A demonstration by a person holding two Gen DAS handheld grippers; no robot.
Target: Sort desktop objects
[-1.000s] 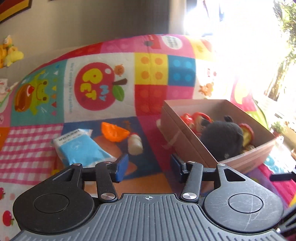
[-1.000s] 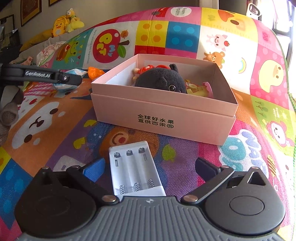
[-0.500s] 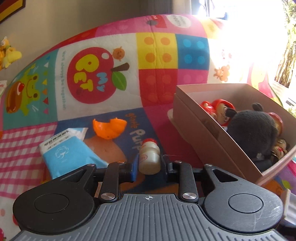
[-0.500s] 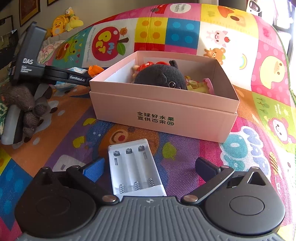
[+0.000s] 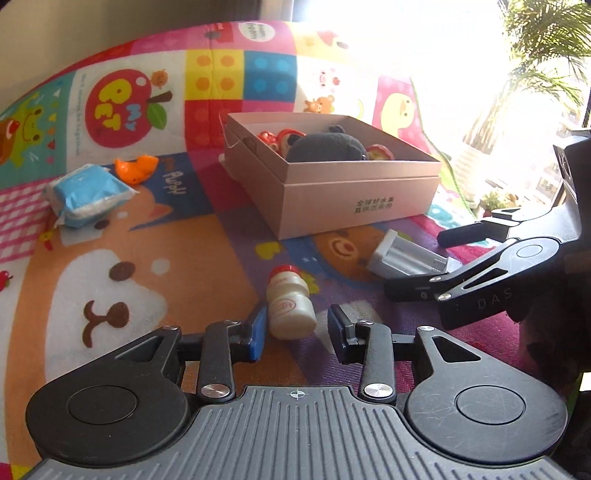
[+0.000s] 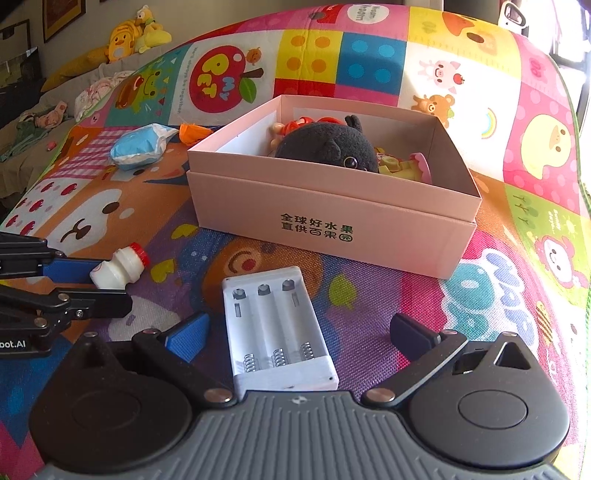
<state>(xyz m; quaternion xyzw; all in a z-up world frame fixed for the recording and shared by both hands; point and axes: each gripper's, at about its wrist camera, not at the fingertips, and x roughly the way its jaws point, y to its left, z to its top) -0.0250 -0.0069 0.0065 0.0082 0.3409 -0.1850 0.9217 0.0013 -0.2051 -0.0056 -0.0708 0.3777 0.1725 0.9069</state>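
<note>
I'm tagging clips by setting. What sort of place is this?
Probably a home living room or playroom: a cartoon play mat covers the surface, plush toys sit on a sofa behind, and framed pictures hang on the wall.

white battery holder (image 6: 279, 332) lies between the right gripper's (image 6: 297, 338) spread fingers (image 6: 188, 336).

a home living room: colourful cartoon-printed foam play mat (image 6: 369, 55), yellow plush toys (image 6: 136, 31) on a beige sofa (image 6: 74, 70), framed pictures (image 6: 61, 16).

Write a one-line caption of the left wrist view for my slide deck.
Open left gripper straddles a small yogurt bottle lying on the play mat, pink box behind.
</note>
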